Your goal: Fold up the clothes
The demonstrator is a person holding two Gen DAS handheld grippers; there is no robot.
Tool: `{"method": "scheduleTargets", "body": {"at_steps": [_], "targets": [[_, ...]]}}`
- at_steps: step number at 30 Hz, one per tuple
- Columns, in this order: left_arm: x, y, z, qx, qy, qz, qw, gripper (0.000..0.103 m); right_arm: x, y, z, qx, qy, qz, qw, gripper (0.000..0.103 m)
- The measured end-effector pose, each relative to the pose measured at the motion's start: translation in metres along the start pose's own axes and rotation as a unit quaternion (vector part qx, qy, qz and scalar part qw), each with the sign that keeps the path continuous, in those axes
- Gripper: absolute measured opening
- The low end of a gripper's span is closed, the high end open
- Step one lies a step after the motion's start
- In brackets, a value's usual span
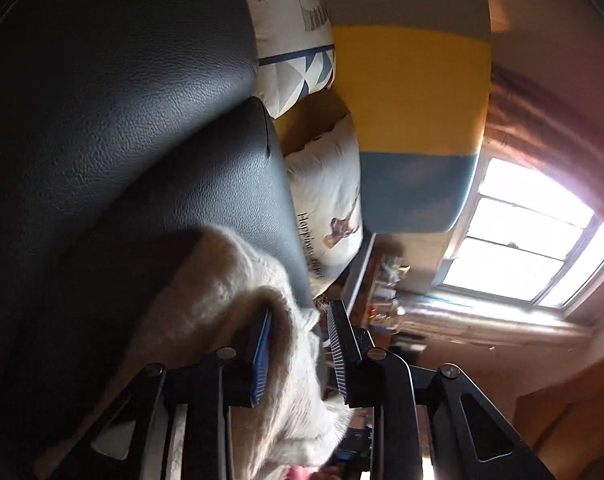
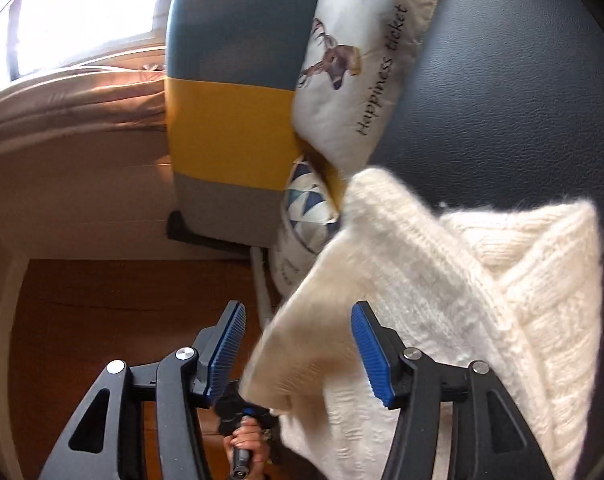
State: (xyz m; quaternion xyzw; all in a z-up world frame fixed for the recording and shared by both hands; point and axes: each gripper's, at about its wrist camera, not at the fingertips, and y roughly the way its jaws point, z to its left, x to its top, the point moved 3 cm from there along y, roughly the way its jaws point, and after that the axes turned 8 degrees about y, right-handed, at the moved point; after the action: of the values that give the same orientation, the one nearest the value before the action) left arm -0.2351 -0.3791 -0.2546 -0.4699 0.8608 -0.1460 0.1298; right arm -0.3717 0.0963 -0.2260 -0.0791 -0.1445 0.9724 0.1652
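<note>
Sweater (image 2: 442, 280): cream knit, lying mostly on the dark leather sofa seat (image 2: 522, 80), one folded corner hanging off the seat edge toward the wood floor (image 2: 81, 300).

Right gripper (image 2: 297, 356): jaws spread wide, and that loose corner sits in the gap. Neither blue pad clearly presses on it, so I read this as a release, not a grip. My guess is the fold was just laid down and the cloth is sagging under its own weight.

Left gripper (image 1: 297, 354): jaws partly apart, fuzzy knit bunched between them and brushing the left pad; the other pad stands clear. Not a pinch as far as I can see.

Orientation: in the right wrist view the sweater's long axis runs diagonally, from the corner at the gripper up and away along the seat toward the printed cushions (image 2: 354, 60). A folded layer peaks in a triangular flap on the far side. Collar and hem can't be told apart here.

Both cameras are rolled hard, consistent with wrists turned to lay the fabric flat.
</note>
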Motion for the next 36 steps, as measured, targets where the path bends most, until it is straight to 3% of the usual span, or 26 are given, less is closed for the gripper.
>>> {"method": "scheduleTargets", "body": {"at_steps": [3, 6, 10, 13, 14, 20, 22, 29, 33, 36], "targets": [[0.005, -0.015, -0.001, 0.022, 0.025, -0.022, 0.9992, 0.037, -0.021, -0.008, 0.012, -0.031, -0.071, 0.007, 0.997, 0.057], [0.003, -0.032, -0.001, 0.057, 0.067, -0.023, 0.9958, 0.040, -0.054, -0.007, 0.019, -0.092, -0.163, 0.023, 0.982, 0.057], [-0.025, -0.032, -0.002, 0.106, 0.160, 0.014, 0.9813, 0.042, -0.088, 0.009, 0.009, -0.205, -0.245, 0.042, 0.947, 0.057], [-0.053, -0.029, 0.002, 0.141, 0.221, 0.052, 0.9637, 0.042, -0.102, 0.011, 0.002, -0.233, -0.268, 0.038, 0.934, 0.057], [-0.062, -0.028, 0.003, 0.150, 0.237, 0.062, 0.9579, 0.042, -0.104, 0.009, 0.000, -0.232, -0.264, 0.036, 0.935, 0.057], [-0.092, -0.034, 0.007, 0.169, 0.276, 0.091, 0.9418, 0.042, -0.114, -0.011, -0.017, -0.202, -0.206, 0.055, 0.956, 0.057], [-0.103, -0.040, 0.009, 0.174, 0.287, 0.101, 0.9364, 0.042, -0.128, -0.022, -0.021, -0.203, -0.208, 0.064, 0.955, 0.056], [-0.157, -0.110, 0.029, 0.167, 0.300, 0.104, 0.9335, 0.040, -0.185, -0.067, -0.035, -0.199, -0.224, 0.077, 0.951, 0.056], [-0.170, -0.142, 0.022, 0.166, 0.341, 0.076, 0.9223, 0.042, -0.194, -0.081, -0.026, -0.221, -0.233, 0.034, 0.946, 0.056], [-0.166, -0.133, 0.015, 0.171, 0.363, 0.082, 0.9122, 0.042, -0.203, -0.078, -0.015, -0.226, -0.235, 0.027, 0.945, 0.056]]}}
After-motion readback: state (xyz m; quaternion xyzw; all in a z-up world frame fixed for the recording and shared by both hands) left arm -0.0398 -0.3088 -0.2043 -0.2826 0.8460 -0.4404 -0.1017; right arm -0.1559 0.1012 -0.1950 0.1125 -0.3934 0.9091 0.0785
